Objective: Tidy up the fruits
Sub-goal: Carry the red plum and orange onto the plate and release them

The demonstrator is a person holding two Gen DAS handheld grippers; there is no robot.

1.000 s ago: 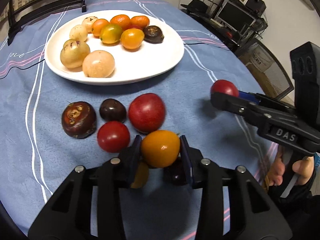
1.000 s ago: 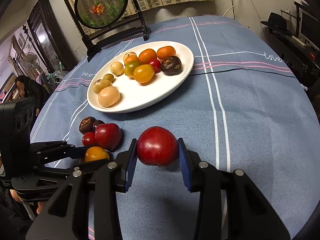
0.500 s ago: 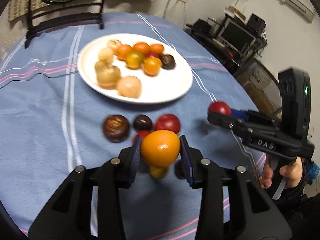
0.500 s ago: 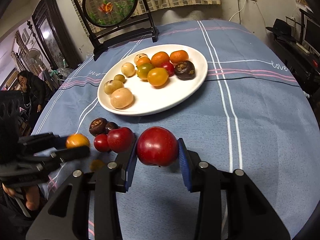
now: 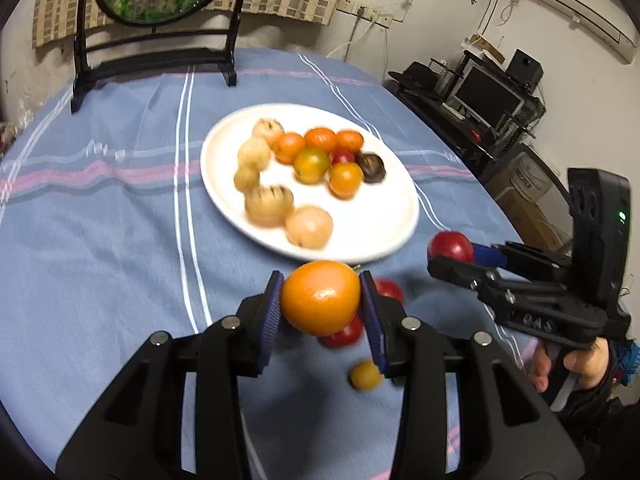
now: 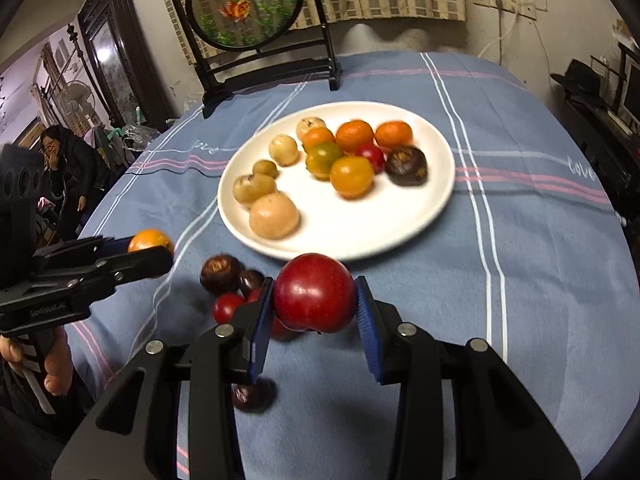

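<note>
My left gripper point(image 5: 321, 306) is shut on an orange fruit point(image 5: 320, 298) and holds it above the tablecloth, just short of the white plate point(image 5: 384, 232). My right gripper point(image 6: 314, 305) is shut on a red apple point(image 6: 314, 298), also raised near the plate's point(image 6: 400, 224) front rim. The plate holds several orange, yellow, red and dark fruits. Each gripper shows in the other's view, the right one point(image 5: 450, 254) with its apple, the left one point(image 6: 150, 246) with its orange. Loose red and dark fruits point(image 6: 222, 278) lie on the cloth under the grippers, partly hidden.
A small yellow fruit point(image 5: 365, 376) and a dark fruit point(image 6: 252, 396) lie near the front of the blue striped tablecloth point(image 5: 120, 240). A black framed round screen point(image 6: 248, 4) stands at the table's far edge. Desk and monitor point(image 5: 488, 96) stand beyond the right edge.
Both grippers have risen and moved forward toward the plate with their fruits. The loose fruits on the cloth now lie lower, beneath the fingers.
</note>
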